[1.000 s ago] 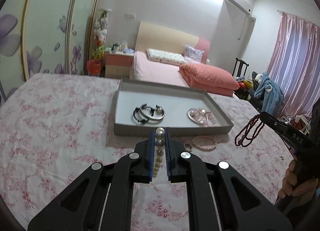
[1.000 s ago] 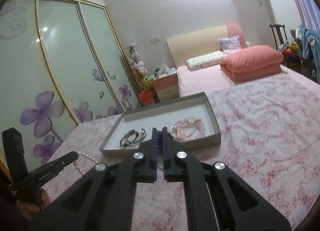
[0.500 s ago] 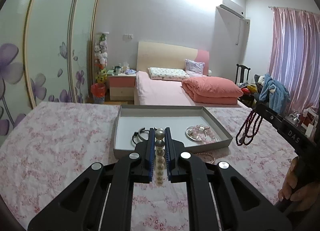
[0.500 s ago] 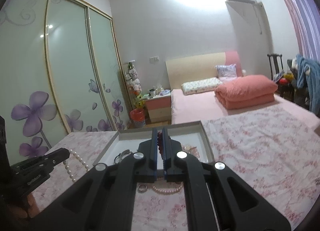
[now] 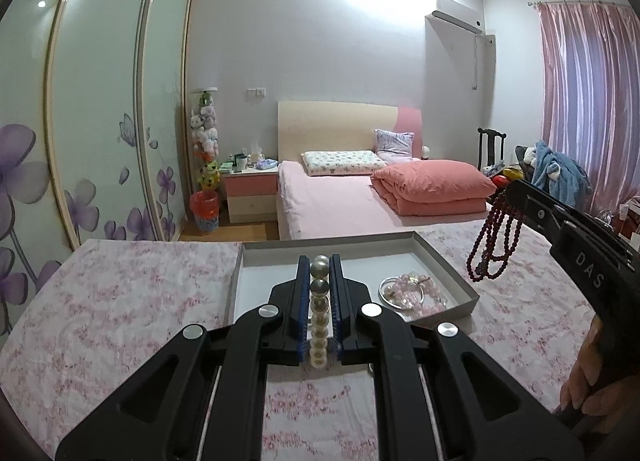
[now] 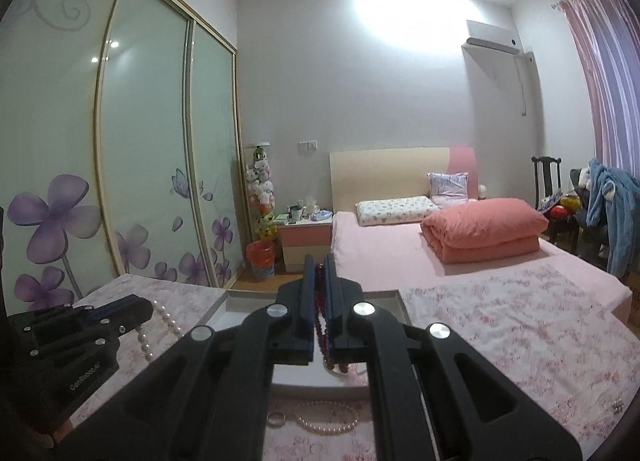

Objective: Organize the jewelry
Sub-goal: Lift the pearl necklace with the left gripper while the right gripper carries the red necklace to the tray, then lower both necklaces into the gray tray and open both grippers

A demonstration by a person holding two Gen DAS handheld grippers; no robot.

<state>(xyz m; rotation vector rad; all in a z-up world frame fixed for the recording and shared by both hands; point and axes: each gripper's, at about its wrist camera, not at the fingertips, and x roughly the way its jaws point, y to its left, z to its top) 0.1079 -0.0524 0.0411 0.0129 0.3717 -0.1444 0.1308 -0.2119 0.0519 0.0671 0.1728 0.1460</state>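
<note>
My left gripper (image 5: 319,261) is shut on a white pearl necklace (image 5: 319,313) and holds it above the table in front of the grey tray (image 5: 452,273). The strand also hangs from it in the right wrist view (image 6: 160,321). My right gripper (image 6: 319,265) is shut on a dark red bead necklace (image 6: 325,337), which dangles at the right in the left wrist view (image 5: 494,241). The tray holds a silver bangle with pink beads (image 5: 412,293); my fingers hide the rest of its contents.
The table has a pink floral cloth (image 5: 120,301). A pink pearl bracelet (image 6: 326,419) and a small ring (image 6: 276,418) lie on the cloth in front of the tray. A bed (image 5: 344,205) and sliding wardrobe doors (image 5: 100,121) stand behind.
Both grippers have risen and tilted up with their necklaces, so the tray sits lower and smaller in both views. The black bangles in the tray are now hidden behind my left fingers.
</note>
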